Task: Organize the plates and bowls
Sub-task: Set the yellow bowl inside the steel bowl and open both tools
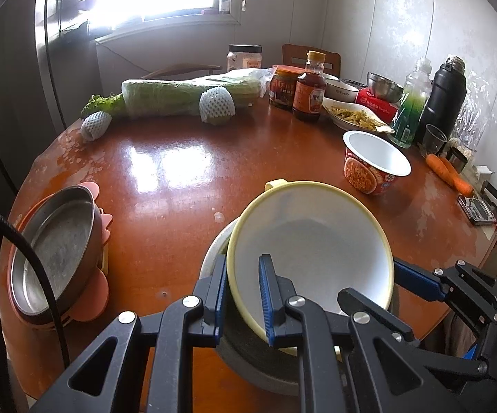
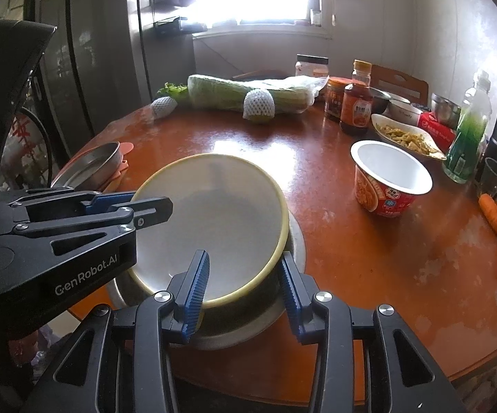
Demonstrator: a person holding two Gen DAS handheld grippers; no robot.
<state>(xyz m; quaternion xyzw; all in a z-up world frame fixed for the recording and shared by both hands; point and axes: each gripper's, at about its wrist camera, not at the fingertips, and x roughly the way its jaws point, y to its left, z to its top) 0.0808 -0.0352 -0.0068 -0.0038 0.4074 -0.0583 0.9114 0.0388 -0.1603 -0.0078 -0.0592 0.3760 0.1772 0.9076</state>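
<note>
A white bowl with a pale yellow rim (image 1: 313,244) sits tilted inside a larger grey metal bowl (image 1: 258,361) at the table's near edge. It also shows in the right wrist view (image 2: 214,227), with the metal bowl (image 2: 248,323) under it. My left gripper (image 1: 243,296) has its jaws on either side of the white bowl's near rim and looks shut on it. My right gripper (image 2: 243,289) straddles the rim on the other side with a wide gap, open. A metal pan (image 1: 52,244) rests on pink plates (image 1: 93,296) at the left.
An instant noodle cup (image 1: 374,161), a dish of food (image 1: 355,117), sauce bottles (image 1: 309,87), a wrapped cabbage (image 1: 186,98), a green bottle (image 1: 412,106), a black flask (image 1: 443,99) and carrots (image 1: 449,173) crowd the far and right side of the round table (image 1: 172,179).
</note>
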